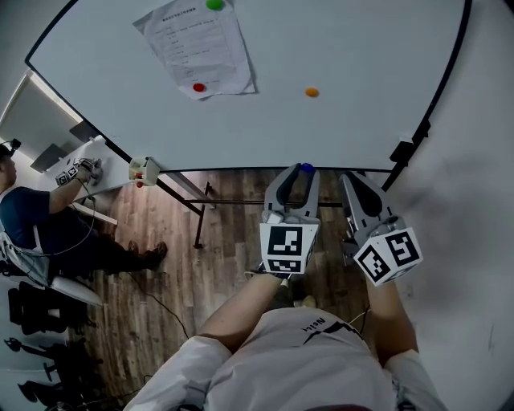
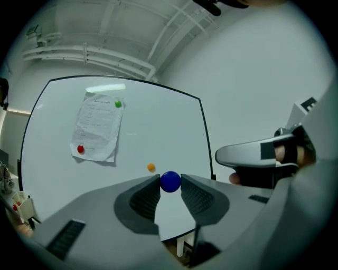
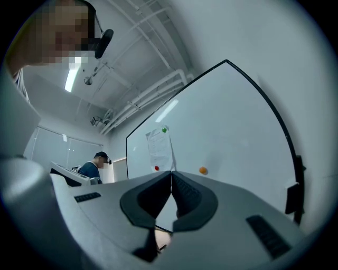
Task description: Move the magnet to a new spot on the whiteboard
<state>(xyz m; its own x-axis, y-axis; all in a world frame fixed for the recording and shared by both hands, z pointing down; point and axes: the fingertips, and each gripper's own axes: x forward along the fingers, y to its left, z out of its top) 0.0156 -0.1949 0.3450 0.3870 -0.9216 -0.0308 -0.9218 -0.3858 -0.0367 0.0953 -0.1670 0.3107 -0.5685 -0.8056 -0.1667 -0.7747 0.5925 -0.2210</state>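
A black-framed whiteboard (image 1: 361, 48) stands on dark metal legs (image 1: 199, 215) over a wooden floor (image 1: 233, 249). It carries 1 printed sheet of paper (image 1: 197, 48). A green magnet (image 1: 214, 4) pins the sheet near its top edge, and a red magnet (image 1: 199, 87) pins it near its lower edge. 1 orange magnet (image 1: 312, 92) sits alone on bare board, right of the sheet, about level with the sheet's lower edge and well apart from it.

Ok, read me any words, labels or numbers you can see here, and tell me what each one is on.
"Nil": print on the person's shirt; the rest of the word is unclear.
Sheet of paper on the whiteboard: printed lines, too small to read.
Nothing else is legible.
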